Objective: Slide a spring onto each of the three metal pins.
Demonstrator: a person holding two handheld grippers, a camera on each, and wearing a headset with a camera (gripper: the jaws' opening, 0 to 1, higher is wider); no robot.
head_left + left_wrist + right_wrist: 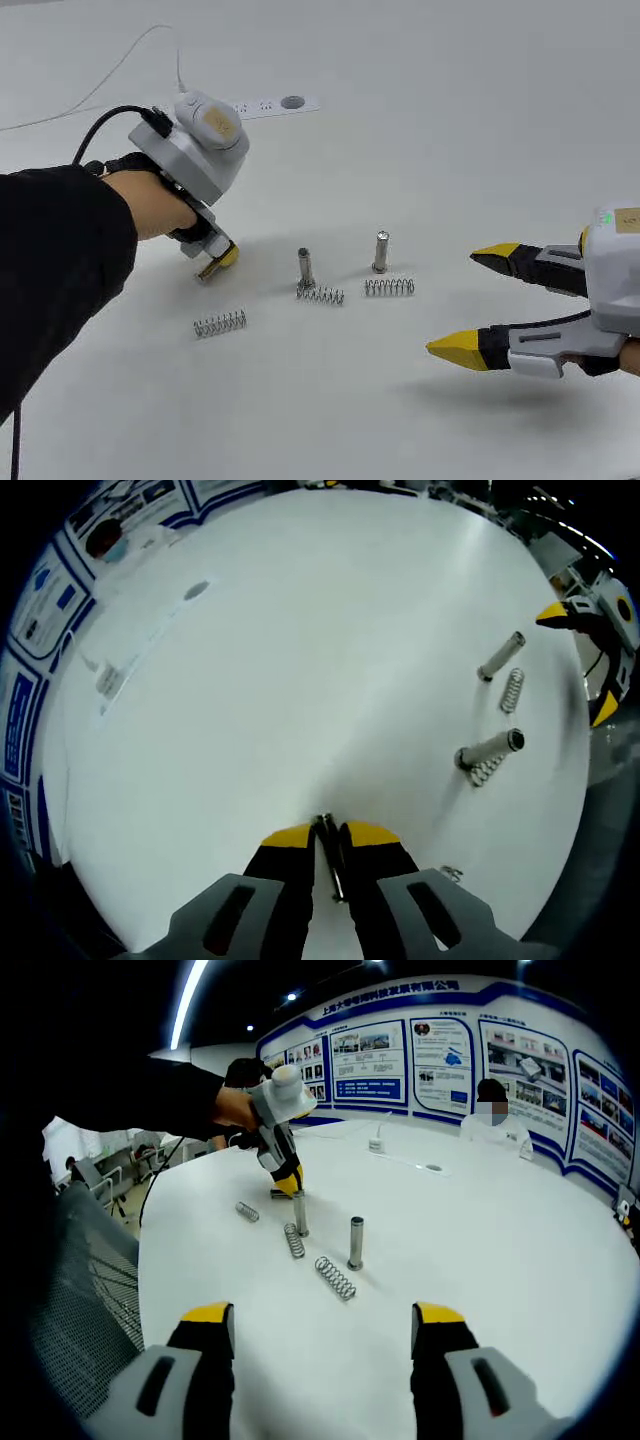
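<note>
Head view sets a white table [420, 140] below me, and I take the standing pin [305, 268] near its middle as my mark. Right at that pin's foot, on my side, lies a spring [320, 294]. Just to the right of the pin stands a second pin [381, 251], with a second spring [389, 287] lying at its base. These two sit between the mark and my right gripper [478, 300]. A third spring [220, 323] lies to the left of the pin and nearer to me. Well beyond the pin lies a power strip [270, 104], its white cable [110, 75] trailing off to the left. From the right gripper view, a person [490, 1110] sits at the table's far edge behind the pin, posters [400, 1050] line the wall, and a mesh chair [80, 1290] stands off to the left.

My left gripper [215, 262] hangs just left of the pin, tilted steeply down with its tips low over the table. My left hand [155, 205] grips it below a black sleeve [60, 260]. Its jaws are pressed together on a thin metal pin [332, 860]. My right gripper hovers well to the right of the pin, lying level and pointing toward it, with its jaws spread wide around nothing.
</note>
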